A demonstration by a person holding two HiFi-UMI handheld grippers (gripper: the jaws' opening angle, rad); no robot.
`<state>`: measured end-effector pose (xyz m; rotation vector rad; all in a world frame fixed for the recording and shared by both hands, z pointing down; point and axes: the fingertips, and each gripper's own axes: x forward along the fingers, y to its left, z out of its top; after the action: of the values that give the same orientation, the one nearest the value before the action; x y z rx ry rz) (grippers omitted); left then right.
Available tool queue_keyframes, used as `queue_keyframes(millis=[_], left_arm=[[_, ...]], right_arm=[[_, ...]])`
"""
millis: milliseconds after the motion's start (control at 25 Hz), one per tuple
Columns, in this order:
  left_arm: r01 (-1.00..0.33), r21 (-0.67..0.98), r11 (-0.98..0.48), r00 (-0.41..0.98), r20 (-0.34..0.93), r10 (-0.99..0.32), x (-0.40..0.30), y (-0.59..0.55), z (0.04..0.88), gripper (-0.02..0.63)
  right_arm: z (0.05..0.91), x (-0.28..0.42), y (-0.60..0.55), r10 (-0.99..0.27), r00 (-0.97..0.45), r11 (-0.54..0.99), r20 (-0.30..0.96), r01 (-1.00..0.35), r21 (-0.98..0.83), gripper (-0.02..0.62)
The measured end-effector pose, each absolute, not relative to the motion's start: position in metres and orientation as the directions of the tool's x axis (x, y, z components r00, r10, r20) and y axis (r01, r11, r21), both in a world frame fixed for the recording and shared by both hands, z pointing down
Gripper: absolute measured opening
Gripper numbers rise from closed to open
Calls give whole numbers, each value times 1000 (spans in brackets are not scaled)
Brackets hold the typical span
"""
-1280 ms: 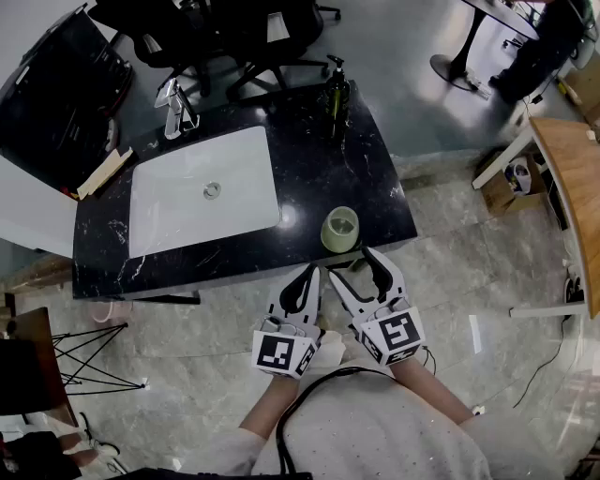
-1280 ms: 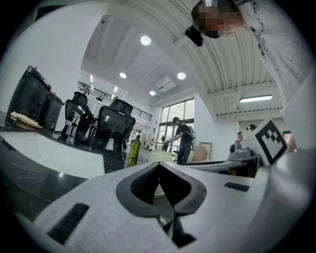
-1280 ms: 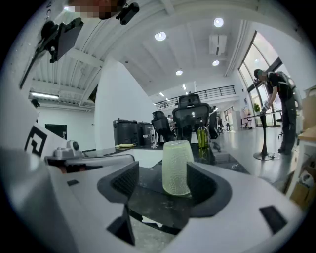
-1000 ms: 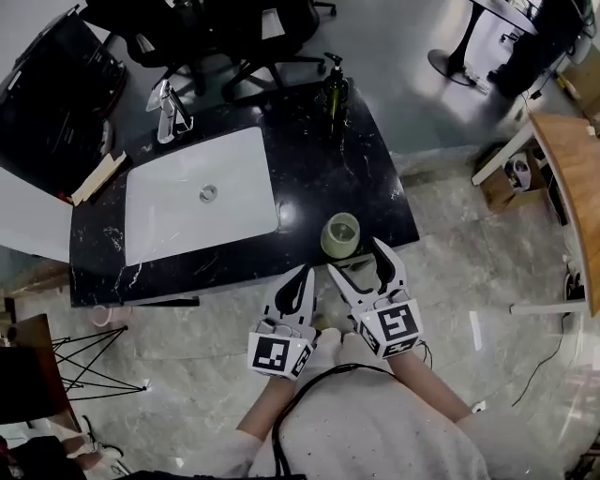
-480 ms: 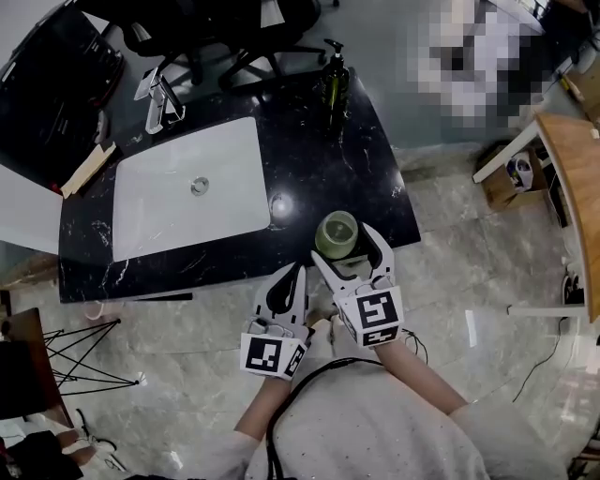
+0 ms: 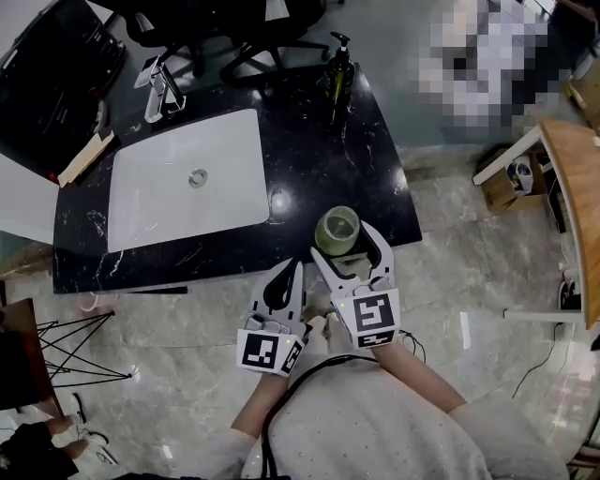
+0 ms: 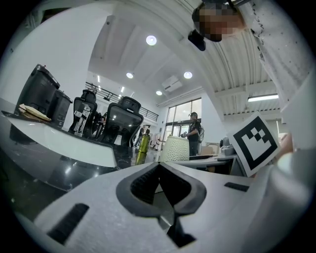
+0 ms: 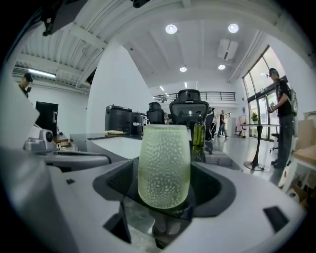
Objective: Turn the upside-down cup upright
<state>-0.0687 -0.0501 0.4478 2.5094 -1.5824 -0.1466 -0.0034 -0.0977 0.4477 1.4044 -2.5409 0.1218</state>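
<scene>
A pale green dimpled cup (image 6: 337, 230) (image 8: 164, 165) stands near the front right edge of the black marble counter (image 6: 309, 141). My right gripper (image 6: 345, 246) (image 8: 164, 170) is open, with one jaw on each side of the cup and a gap showing on both sides. Its jaws have just been opening wider with the cup between them. My left gripper (image 6: 292, 270) (image 7: 159, 165) is shut on nothing, hanging just off the counter's front edge to the left of the right one. The left gripper view has the cup (image 7: 177, 148) ahead to the right.
A white sink (image 6: 183, 183) with a faucet (image 6: 155, 89) fills the counter's left half. A dark green pump bottle (image 6: 339, 70) stands at the back edge. Office chairs (image 6: 234, 28) are behind the counter, and a wooden table (image 6: 577, 187) is at the right.
My right gripper has moved forward from in front of the counter until its jaws bracket the cup. The left gripper has stayed put.
</scene>
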Motion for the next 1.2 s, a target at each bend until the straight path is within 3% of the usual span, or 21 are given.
queue_keyframes(millis=[160, 680, 1200], left_arm=[[-885, 197, -422, 432, 6, -902, -68, -50, 448, 8], [-888, 193, -417, 424, -1, -905, -67, -49, 441, 8], [-906, 192, -377, 384, -6, -924, -81, -54, 410, 8]], right_arm=[[451, 0, -98, -826, -501, 532, 258, -845, 61, 327], [448, 4, -98, -791, -544, 557, 279, -830, -42, 316], [423, -7, -86, -685, -685, 515, 246, -696, -501, 316]])
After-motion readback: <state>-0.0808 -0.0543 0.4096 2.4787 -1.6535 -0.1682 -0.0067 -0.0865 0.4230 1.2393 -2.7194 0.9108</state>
